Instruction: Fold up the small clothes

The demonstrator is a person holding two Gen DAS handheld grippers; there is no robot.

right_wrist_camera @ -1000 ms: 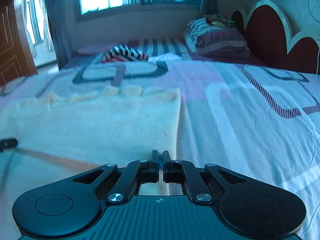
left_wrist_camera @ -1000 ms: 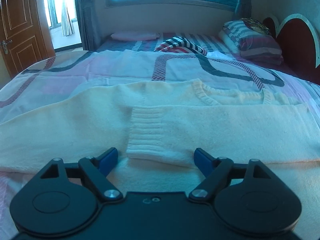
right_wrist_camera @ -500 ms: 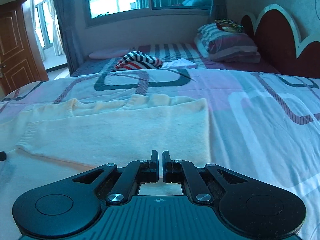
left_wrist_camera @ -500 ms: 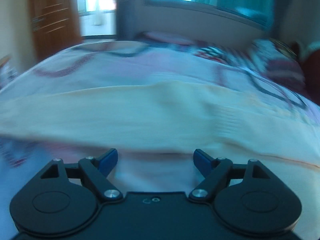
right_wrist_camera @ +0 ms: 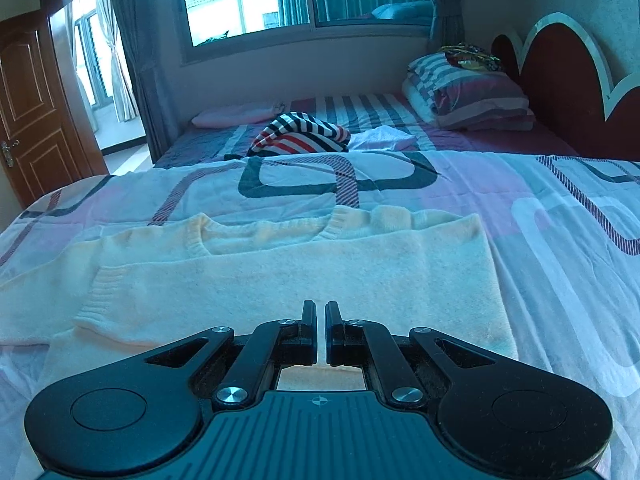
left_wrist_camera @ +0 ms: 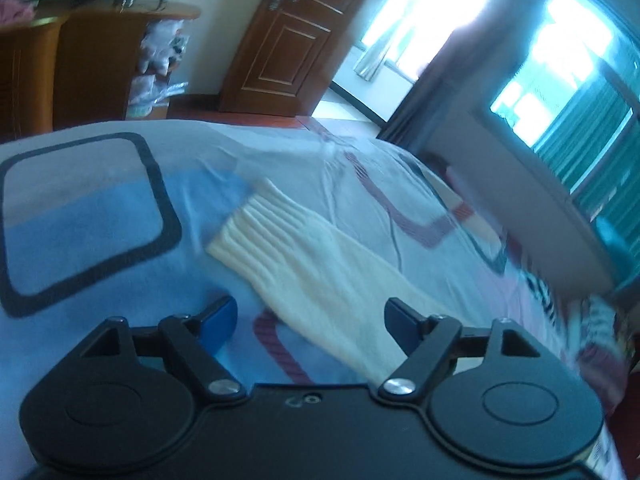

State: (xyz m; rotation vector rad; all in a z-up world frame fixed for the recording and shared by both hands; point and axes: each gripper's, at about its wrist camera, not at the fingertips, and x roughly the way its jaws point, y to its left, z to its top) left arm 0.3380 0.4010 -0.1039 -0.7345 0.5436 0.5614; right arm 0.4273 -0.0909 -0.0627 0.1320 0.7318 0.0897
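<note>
A cream knitted sweater (right_wrist_camera: 320, 272) lies flat on the patterned bedspread (right_wrist_camera: 560, 240), one sleeve folded across its body with the ribbed cuff (right_wrist_camera: 100, 292) at the left. In the left wrist view the other sleeve (left_wrist_camera: 332, 280) stretches out, its ribbed cuff (left_wrist_camera: 256, 228) ahead of the fingers. My left gripper (left_wrist_camera: 309, 310) hovers tilted over this sleeve. Its jaws are closing, the sleeve runs between the blue pads, and they do not press it. My right gripper (right_wrist_camera: 320, 308) is shut over the sweater's near part with nothing between its fingers.
A striped garment (right_wrist_camera: 300, 136), a white cloth (right_wrist_camera: 384, 138) and a pink pillow (right_wrist_camera: 232, 116) lie on the bed's far side. Stacked striped pillows (right_wrist_camera: 468, 96) lean by the red headboard (right_wrist_camera: 568, 76). A wooden door (left_wrist_camera: 288, 36) and cabinet (left_wrist_camera: 80, 60) stand past the bed's edge.
My left gripper has swung along the sweater to the outstretched sleeve's cuff and rolled sideways. My right gripper has drawn back a little, staying shut, so more of the sweater shows.
</note>
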